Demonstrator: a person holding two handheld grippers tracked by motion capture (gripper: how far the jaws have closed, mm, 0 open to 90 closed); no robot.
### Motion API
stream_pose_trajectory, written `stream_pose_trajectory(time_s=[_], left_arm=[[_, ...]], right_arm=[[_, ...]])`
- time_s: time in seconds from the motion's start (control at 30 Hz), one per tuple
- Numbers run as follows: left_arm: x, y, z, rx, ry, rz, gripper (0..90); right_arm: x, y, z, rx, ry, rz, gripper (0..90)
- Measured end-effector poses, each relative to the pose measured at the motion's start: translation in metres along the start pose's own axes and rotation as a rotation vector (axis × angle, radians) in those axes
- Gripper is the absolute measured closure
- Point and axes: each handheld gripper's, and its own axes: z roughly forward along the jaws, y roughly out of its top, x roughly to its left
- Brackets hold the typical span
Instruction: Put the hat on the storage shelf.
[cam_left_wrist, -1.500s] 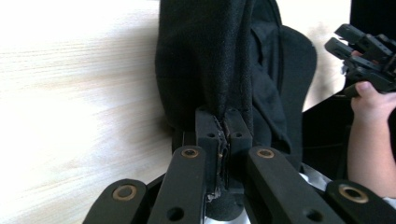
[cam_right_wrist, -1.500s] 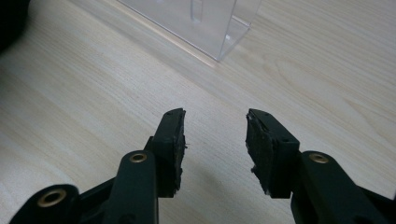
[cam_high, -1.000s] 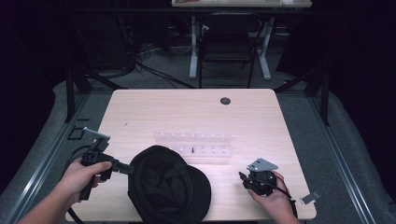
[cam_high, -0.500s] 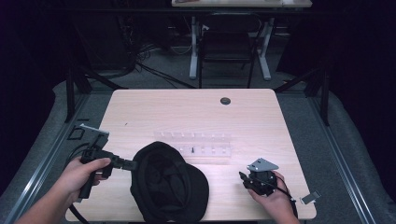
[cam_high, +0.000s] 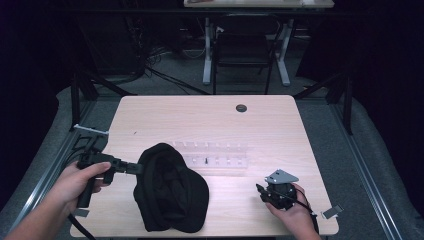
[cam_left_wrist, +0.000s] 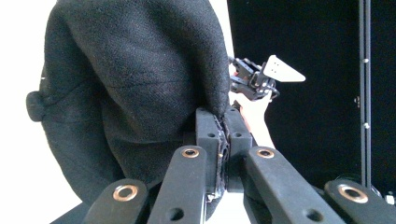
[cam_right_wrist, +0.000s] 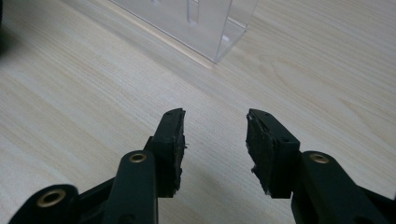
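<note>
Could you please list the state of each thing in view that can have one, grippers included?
Black cap: pinched at its edge, that side raised, the rest resting on the table.
Left gripper: shut on the cap's edge.
Right gripper: open, nothing between its jaws, low over the bare tabletop.
Clear plastic rack: lying on the table beyond the cap, untouched.

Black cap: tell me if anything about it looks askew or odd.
The black cap sits lopsided: the left gripper pinches its edge and holds that side up off the table, so the fabric bunches. Nothing looks damaged or spilled.
</note>
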Motion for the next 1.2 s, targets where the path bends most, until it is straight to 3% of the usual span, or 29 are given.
stream_pose_trajectory(time_s=[0.2,0.93,1.2], left_arm=[[-0.01,0.003,-0.006,-0.02,-0.03,0.02,88.3],[-0.047,0.017,-0.022,-0.077,-0.028,0.092,88.5],[-0.064,0.023,-0.034,-0.116,-0.055,0.114,88.5]], right_arm=[[0.0,0.0,0.0,0.001,0.001,0.001,56.4],[-0.001,0.0,0.001,-0.005,-0.001,0.006,56.3],[0.0,0.0,0.0,-0.004,-0.002,0.002,56.3]])
